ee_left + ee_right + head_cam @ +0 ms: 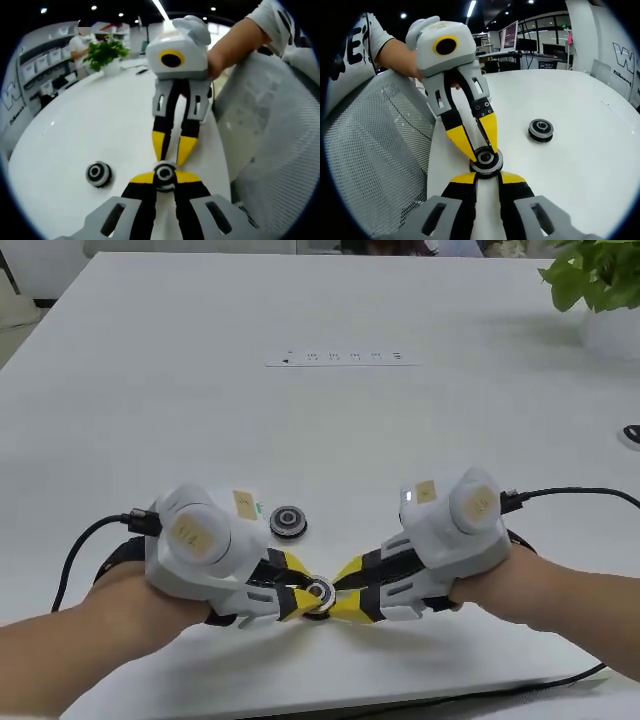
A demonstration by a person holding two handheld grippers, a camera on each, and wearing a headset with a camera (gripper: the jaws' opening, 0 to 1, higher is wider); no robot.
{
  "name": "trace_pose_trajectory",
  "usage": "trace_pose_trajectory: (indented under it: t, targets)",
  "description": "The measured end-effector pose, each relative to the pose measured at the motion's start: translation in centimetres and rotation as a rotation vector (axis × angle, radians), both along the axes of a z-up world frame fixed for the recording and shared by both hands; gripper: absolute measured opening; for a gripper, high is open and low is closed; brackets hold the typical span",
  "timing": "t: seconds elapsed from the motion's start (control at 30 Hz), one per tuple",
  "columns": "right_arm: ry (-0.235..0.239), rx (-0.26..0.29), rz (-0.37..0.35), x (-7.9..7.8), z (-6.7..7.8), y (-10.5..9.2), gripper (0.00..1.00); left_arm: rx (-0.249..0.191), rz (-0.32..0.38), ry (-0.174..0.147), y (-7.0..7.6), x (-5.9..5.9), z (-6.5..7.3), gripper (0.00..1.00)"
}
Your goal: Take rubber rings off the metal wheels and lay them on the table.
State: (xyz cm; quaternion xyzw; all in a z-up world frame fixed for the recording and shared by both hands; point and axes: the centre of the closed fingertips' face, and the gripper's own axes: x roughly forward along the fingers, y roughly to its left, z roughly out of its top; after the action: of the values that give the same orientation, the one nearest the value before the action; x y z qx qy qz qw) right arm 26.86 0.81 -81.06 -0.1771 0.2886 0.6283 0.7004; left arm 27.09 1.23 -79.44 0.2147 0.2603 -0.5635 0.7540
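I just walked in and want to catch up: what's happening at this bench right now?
A person is working one small metal wheel with two handheld grippers near the front edge of the table. The left gripper and the right gripper meet nose to nose, both closed on that wheel from opposite sides. Its dark rubber ring looks to be still on. A second wheel lies on the table just beyond, untouched.
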Motion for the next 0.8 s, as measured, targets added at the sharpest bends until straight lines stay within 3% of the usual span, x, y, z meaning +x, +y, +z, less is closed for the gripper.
trace_pose_trajectory:
  t: [0.1,0.53,0.8]
  targets:
    - [0.034,0.01,-0.031,0.22,-0.23,-0.18,0.06,-0.002,0.0,-0.002,-0.02,-0.03,0.01,0.14]
    - [0.048,-0.005,-0.06,0.52,-0.23,-0.19,0.0,0.002,-0.003,-0.01,-0.03,-0.04,0.0,0.13]
    - [0.094,0.014,-0.108,0.99,0.14,-0.48,0.0,0.002,0.0,-0.01,-0.02,0.09,-0.03,0.13]
